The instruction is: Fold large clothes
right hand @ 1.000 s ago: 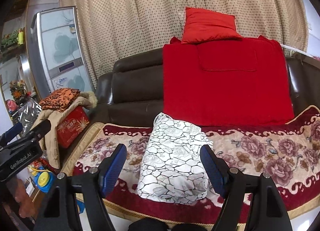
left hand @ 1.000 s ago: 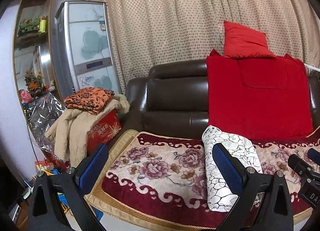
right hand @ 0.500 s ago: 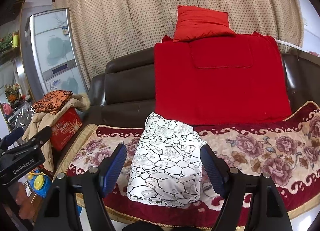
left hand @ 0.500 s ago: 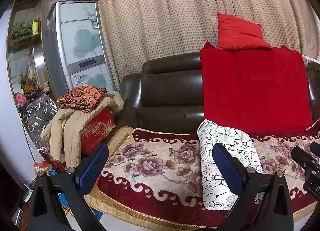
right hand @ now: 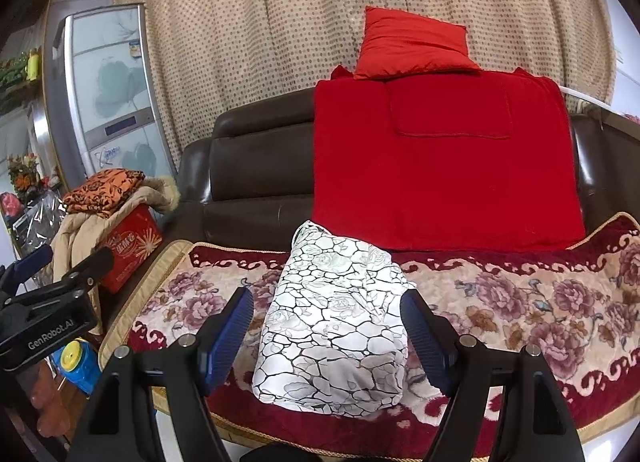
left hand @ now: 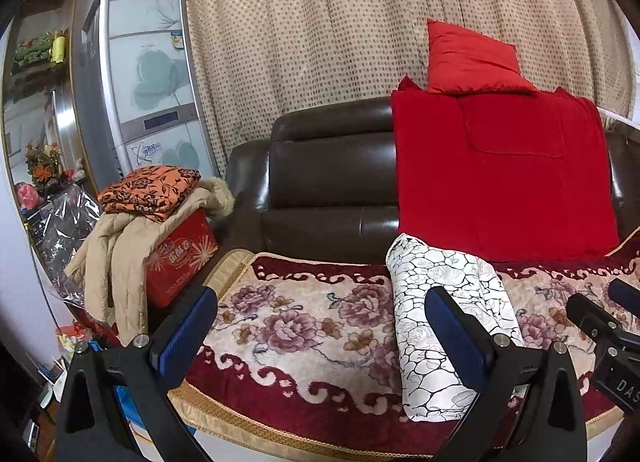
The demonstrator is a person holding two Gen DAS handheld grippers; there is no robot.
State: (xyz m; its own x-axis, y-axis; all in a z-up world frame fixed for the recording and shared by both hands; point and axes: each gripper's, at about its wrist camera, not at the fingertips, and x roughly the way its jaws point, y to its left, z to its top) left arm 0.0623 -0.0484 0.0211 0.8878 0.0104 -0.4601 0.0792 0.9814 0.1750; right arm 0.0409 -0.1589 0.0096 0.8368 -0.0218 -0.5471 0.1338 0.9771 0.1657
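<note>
At far left a fridge (left hand: 140, 89) stands before the dotted curtain (left hand: 320, 29), and below it a tan coat (left hand: 116, 250) is draped over a red box (left hand: 180, 262), with a folded orange cloth (left hand: 150, 191) lying on top of the coat. Next comes the dark leather sofa (left hand: 320, 173), its seat covered by a floral rug (left hand: 304, 322). The left gripper (left hand: 320, 334) hangs above the rug's front edge with its blue pads spread wide and nothing between them. The folded white garment (right hand: 336, 326), patterned with black cracked lines, lies on the rug near the middle of the seat, its far end close to the red blanket (right hand: 440, 165) that hangs over the backrest. In the right wrist view the right gripper (right hand: 328, 334) is also wide open and holds nothing; its two pads frame the garment on either side, though whether they touch it cannot be told. A red cushion (right hand: 412, 45) rests on top of the blanket, against the curtain.
</note>
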